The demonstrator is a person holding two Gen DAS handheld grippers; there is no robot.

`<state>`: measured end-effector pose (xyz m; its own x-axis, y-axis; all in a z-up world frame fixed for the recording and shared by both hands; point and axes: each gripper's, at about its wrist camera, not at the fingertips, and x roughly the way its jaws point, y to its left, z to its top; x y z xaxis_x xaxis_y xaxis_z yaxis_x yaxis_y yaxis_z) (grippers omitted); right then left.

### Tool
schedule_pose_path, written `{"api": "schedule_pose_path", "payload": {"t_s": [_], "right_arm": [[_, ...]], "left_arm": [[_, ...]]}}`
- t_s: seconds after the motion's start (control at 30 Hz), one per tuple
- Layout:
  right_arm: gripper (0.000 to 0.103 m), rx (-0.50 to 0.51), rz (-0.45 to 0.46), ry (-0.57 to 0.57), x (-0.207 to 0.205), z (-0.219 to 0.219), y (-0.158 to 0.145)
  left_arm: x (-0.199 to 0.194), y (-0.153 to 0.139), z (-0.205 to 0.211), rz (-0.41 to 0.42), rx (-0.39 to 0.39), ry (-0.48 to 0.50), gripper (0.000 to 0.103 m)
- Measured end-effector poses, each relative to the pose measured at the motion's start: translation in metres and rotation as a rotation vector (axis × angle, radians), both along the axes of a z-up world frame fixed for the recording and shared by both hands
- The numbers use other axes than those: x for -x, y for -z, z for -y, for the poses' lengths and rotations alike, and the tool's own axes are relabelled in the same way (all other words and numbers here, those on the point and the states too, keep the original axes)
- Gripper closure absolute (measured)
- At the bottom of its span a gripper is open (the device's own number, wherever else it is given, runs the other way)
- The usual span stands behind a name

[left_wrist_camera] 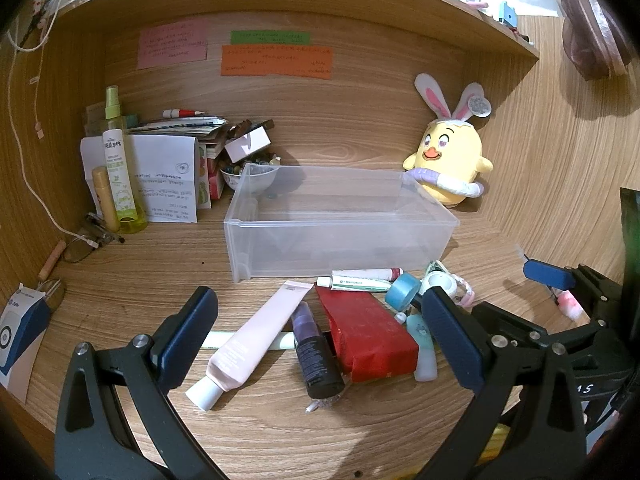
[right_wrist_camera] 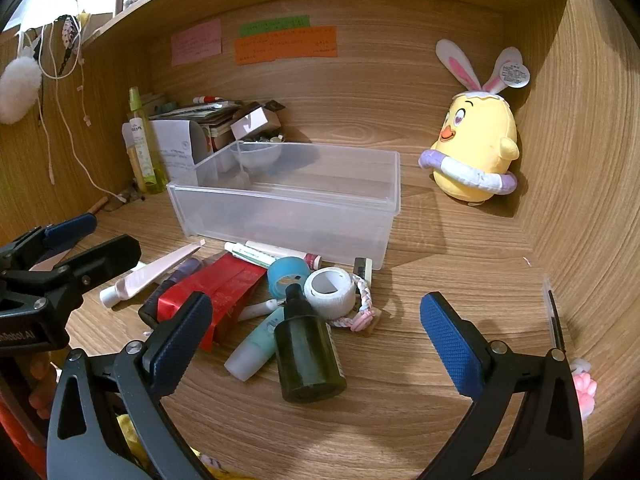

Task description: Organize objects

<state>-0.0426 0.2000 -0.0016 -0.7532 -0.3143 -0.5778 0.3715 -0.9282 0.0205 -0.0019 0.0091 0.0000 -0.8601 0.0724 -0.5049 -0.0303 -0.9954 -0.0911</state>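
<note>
An empty clear plastic bin (left_wrist_camera: 340, 248) (right_wrist_camera: 280, 216) stands on the wooden desk. A heap of small items lies in front of it: a pink tube (left_wrist_camera: 256, 340), a dark purple bottle (left_wrist_camera: 314, 352), a red packet (left_wrist_camera: 368, 340) (right_wrist_camera: 216, 296), a blue tape roll (right_wrist_camera: 288, 276), a white tape roll (right_wrist_camera: 330, 292), a teal tube (right_wrist_camera: 256, 344) and a dark green bottle (right_wrist_camera: 308, 352). My left gripper (left_wrist_camera: 319, 296) hangs open over the pink tube and red packet. My right gripper (right_wrist_camera: 316, 300) hangs open over the green bottle. Neither holds anything.
A yellow plush chick (left_wrist_camera: 448, 160) sits at the back right corner. A spray bottle (left_wrist_camera: 118, 160), papers, a bowl of beads (left_wrist_camera: 248, 172) and glasses (left_wrist_camera: 84, 244) crowd the back left. A shelf runs overhead. A pink thing (right_wrist_camera: 584, 388) lies by the right wall.
</note>
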Motion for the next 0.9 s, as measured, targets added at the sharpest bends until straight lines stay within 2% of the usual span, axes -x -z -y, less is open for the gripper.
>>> {"api": "schedule_pose_path", "payload": {"t_s": [0.57,0.63,0.7,0.9], "right_arm": [[0.001,0.023,0.007,-0.014,-0.002,-0.005,0.0],[0.001,0.023,-0.001,-0.014,-0.002,-0.006,-0.001],[0.002,0.018,-0.013,-0.01,-0.003,-0.009,-0.003],[0.008,0.017,-0.025,0.009,-0.002,-0.02,-0.007]], "left_arm": [[-0.002,0.004,0.008,0.01,-0.026,0.011,0.0],[-0.003,0.003,0.012,0.009,-0.034,0.008,0.005],[-0.005,0.002,0.016,0.016,-0.031,0.005,0.015],[-0.012,0.007,0.036,0.048,-0.008,-0.046,0.016]]}}
